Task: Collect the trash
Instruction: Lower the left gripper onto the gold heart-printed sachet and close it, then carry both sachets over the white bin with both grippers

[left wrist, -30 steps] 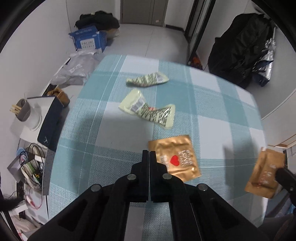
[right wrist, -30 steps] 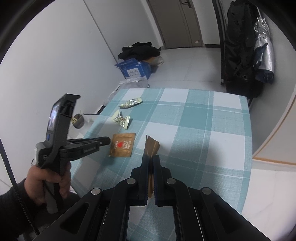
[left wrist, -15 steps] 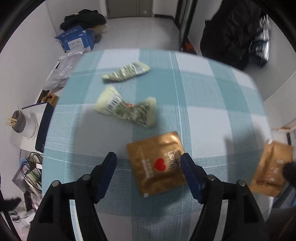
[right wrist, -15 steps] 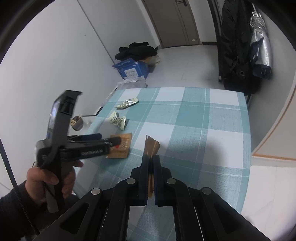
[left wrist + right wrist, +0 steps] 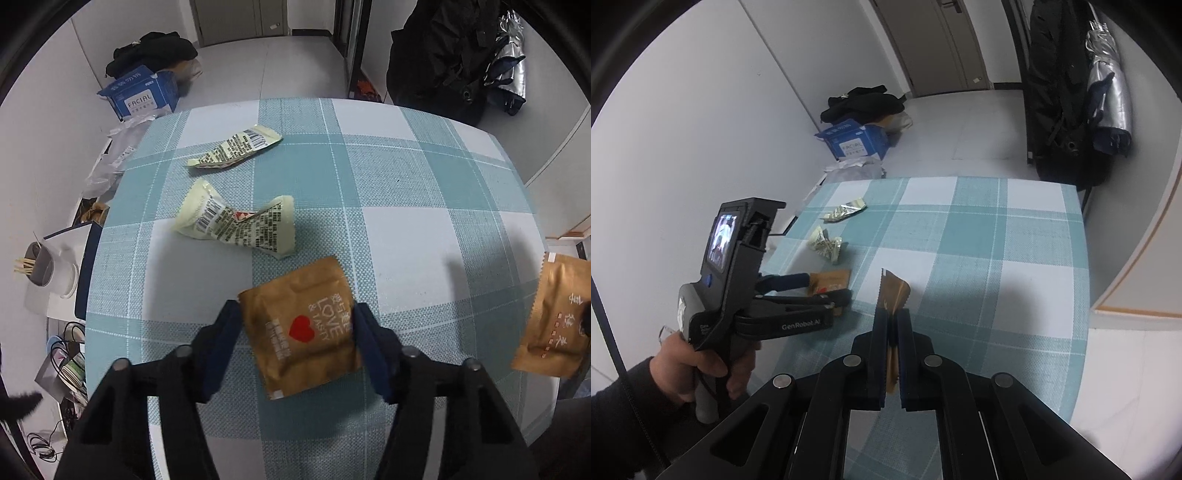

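A gold wrapper with a red heart (image 5: 303, 325) lies flat on the checked tablecloth (image 5: 406, 184). My left gripper (image 5: 297, 317) straddles it, one finger at each side edge; its jaws are closing and the wrapper shows no squeeze. In the right wrist view, the same left gripper (image 5: 827, 286) hangs over that heart wrapper (image 5: 831, 278). My right gripper (image 5: 892, 317) is shut on a second gold wrapper (image 5: 894, 291), held upright above the table and visible at the right edge (image 5: 550, 314). Two crumpled cream wrappers (image 5: 236, 225) (image 5: 236, 147) lie farther back.
A blue tissue box (image 5: 142, 94) and dark clothes sit on the floor beyond the table. A black bag (image 5: 443, 48) stands at the back right. Left of the table are a cup of sticks (image 5: 40, 266), plastic bags and cables. A person's hand (image 5: 701, 369) holds the left gripper.
The left gripper went from shut to wide open, shifted over the heart wrapper, and now its fingers have narrowed around it. The right gripper kept still with its wrapper.
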